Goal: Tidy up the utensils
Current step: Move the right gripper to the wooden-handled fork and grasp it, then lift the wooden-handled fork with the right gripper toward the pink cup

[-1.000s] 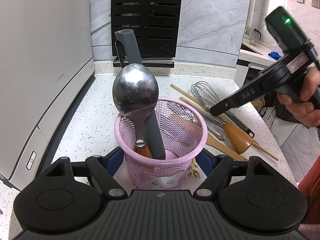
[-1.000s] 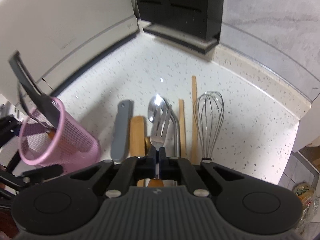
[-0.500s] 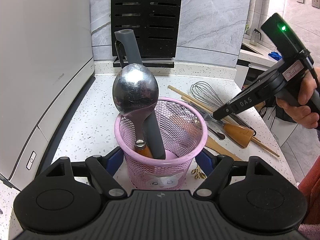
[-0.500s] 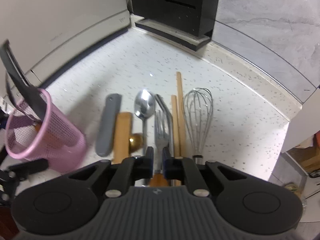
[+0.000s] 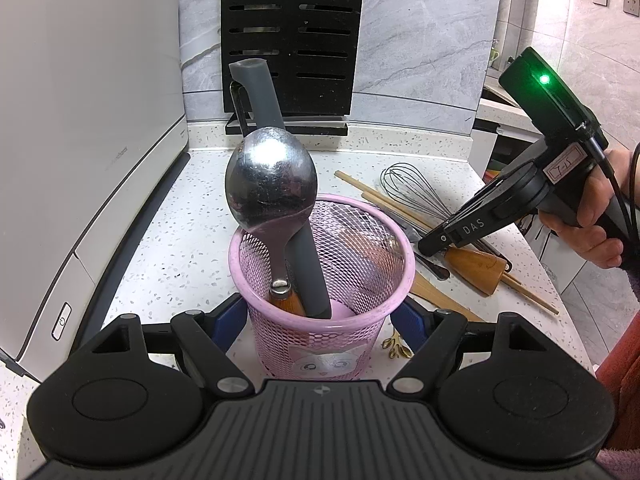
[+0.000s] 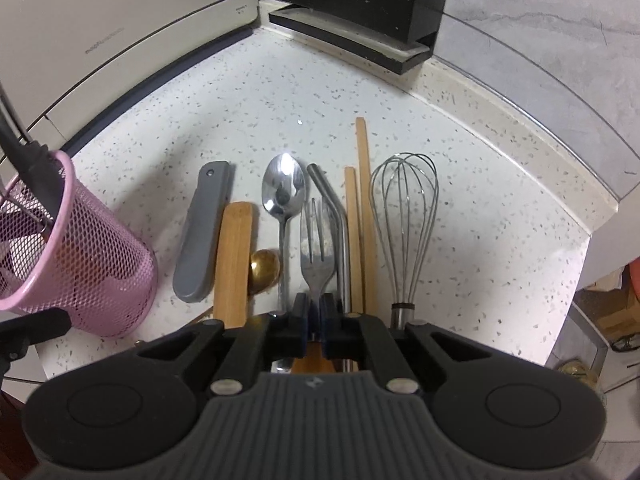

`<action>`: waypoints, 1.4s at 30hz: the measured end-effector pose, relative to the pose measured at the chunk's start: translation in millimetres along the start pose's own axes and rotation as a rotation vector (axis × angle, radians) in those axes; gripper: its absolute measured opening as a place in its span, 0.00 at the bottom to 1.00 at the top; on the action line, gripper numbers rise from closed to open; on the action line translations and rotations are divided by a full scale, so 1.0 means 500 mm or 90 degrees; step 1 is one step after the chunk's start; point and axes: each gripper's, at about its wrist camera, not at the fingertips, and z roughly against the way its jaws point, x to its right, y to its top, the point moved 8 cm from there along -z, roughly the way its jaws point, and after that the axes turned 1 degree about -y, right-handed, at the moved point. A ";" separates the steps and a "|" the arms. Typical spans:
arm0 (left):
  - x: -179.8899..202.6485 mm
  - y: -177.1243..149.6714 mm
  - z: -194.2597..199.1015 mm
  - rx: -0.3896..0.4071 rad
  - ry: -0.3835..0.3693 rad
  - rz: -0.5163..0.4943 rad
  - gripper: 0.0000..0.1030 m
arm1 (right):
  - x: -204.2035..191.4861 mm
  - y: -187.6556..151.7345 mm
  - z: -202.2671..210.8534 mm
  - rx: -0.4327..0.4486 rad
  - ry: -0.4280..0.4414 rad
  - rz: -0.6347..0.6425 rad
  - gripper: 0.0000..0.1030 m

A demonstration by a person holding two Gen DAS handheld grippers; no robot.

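Left claw (image 5: 322, 320) spread around the pink mesh basket (image 5: 320, 320), clamping it. Right claw (image 6: 314, 312) pinching the fork (image 6: 317, 252) on the bench (image 6: 280, 92).

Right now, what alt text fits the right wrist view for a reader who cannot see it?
The right gripper, fingers shut on the fork, points down at utensils lying in a row on a speckled counter: grey handle, wooden spatula, spoon, metal straw, chopsticks, whisk. A pink mesh holder stands at the left.
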 end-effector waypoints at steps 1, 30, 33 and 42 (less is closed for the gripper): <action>0.000 0.001 -0.001 0.000 0.000 0.000 0.88 | 0.001 0.000 0.001 0.002 0.002 -0.002 0.02; 0.003 0.002 0.000 0.000 0.000 0.000 0.88 | -0.033 0.053 0.242 0.259 0.111 -0.014 0.00; 0.003 0.002 0.000 0.000 0.000 -0.001 0.88 | -0.055 0.063 0.295 0.316 0.141 -0.005 0.00; 0.004 0.002 0.000 0.000 -0.001 -0.001 0.88 | -0.154 0.077 0.336 0.394 0.209 0.044 0.00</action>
